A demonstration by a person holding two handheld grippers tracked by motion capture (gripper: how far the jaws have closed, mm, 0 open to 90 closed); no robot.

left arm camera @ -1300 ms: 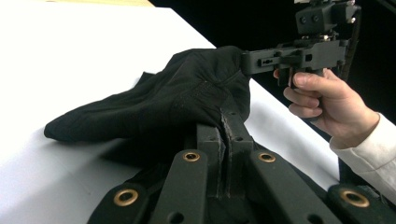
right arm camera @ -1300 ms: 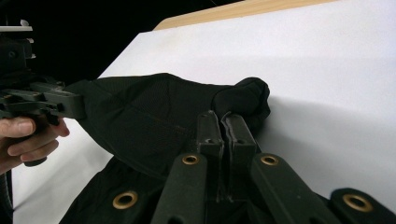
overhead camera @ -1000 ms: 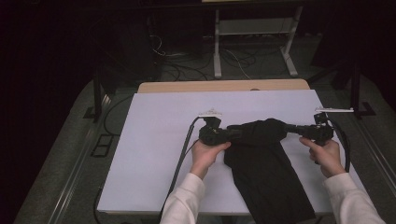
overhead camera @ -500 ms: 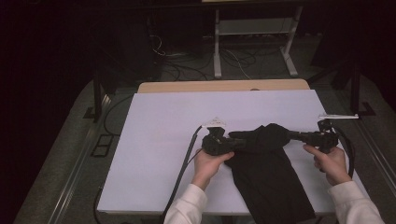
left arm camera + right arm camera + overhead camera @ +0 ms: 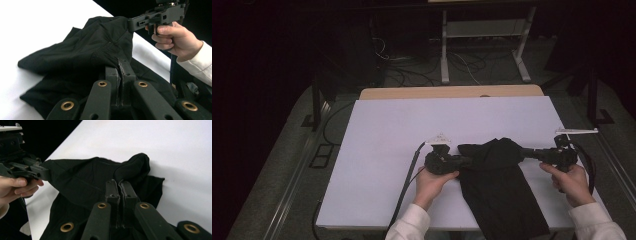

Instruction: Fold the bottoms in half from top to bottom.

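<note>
High view cuts off black garment (image 5: 499, 195) below.

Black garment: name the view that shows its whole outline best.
The high view: the black garment lies on the white table, stretched between the left tongs and right tongs, hanging over the near edge. The left gripper view gives its bunched folds up close; the right gripper view, one corner and a rolled fold.

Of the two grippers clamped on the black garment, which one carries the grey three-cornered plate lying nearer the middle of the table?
The left gripper: its plate sits over the white sheet, while the right gripper has its plate out by the table's right edge. Both pinch the black garment.
</note>
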